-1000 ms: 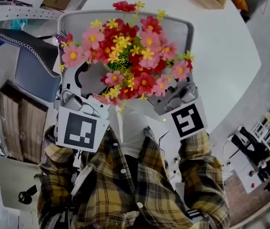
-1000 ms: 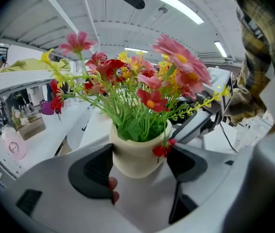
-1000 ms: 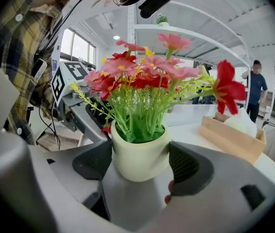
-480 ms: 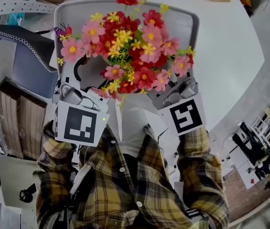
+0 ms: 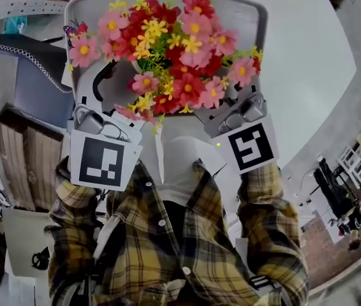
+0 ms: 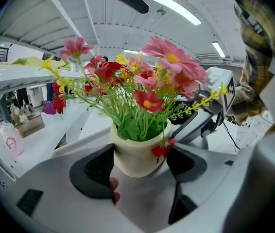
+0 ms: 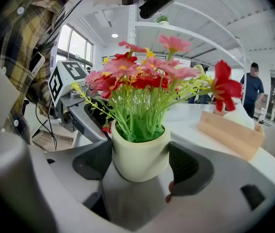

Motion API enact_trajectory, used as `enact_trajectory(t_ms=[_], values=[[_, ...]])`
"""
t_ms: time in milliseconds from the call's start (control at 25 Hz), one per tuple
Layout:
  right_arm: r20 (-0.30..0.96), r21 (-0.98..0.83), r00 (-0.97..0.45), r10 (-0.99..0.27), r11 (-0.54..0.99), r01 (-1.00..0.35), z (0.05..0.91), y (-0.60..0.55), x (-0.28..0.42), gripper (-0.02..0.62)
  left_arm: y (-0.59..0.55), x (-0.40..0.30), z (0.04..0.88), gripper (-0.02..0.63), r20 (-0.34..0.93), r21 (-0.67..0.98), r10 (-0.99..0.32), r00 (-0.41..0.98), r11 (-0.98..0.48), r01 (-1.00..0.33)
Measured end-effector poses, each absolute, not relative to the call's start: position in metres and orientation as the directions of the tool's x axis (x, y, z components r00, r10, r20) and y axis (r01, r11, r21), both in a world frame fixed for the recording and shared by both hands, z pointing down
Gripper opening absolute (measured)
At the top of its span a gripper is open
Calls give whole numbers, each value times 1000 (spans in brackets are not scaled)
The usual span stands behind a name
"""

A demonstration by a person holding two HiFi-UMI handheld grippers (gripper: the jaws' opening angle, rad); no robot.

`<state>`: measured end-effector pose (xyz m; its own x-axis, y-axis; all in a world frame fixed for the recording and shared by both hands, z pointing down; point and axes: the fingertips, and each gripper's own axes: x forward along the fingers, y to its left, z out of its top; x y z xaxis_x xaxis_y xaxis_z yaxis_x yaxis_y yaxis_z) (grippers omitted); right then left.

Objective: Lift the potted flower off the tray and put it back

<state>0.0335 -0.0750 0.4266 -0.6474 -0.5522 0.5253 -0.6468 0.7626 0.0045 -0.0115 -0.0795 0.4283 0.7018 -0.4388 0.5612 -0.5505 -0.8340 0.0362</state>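
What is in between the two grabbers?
The cream pot of flowers. The left gripper and the right gripper clamp it from opposite sides. Each gripper view shows it between the jaws. In the head view the blooms hide it.

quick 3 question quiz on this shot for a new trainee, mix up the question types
1. True or false: only the right gripper grips the pot; the left gripper is clear of it.
2. The pot is: A cream, B black, C blue.
3. Fill in: in the head view the flowers show above a grey ____.
Key: 1 false, both grip it; 2 A; 3 tray.
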Motion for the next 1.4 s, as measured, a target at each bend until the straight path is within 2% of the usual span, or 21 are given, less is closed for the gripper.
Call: enact_trajectory(t_ms=[440,1040,1200,1240,1400], values=[[504,-53,-662,-554,745,-664,424,-75,31,364,-80,-20,431,350,552,36,-461,695,-819,-572],[502,-44,-626,-597,705,-708,408,-69,46,364,-72,-32,411,348,547,28,-493,676,-797,-604],[504,-62,-637,-582,712,-700,399,-63,45,362,-69,-38,398,306,534,30,-512,673,-784,-620],[503,-58,-636,-585,712,-700,395,-61,46,358,-69,-38,394,301,528,29,-519,672,-780,-625],[495,-63,-630,-598,698,-713,379,-54,50,258,-64,-36,371,257,499,41,-542,676,-765,-643]])
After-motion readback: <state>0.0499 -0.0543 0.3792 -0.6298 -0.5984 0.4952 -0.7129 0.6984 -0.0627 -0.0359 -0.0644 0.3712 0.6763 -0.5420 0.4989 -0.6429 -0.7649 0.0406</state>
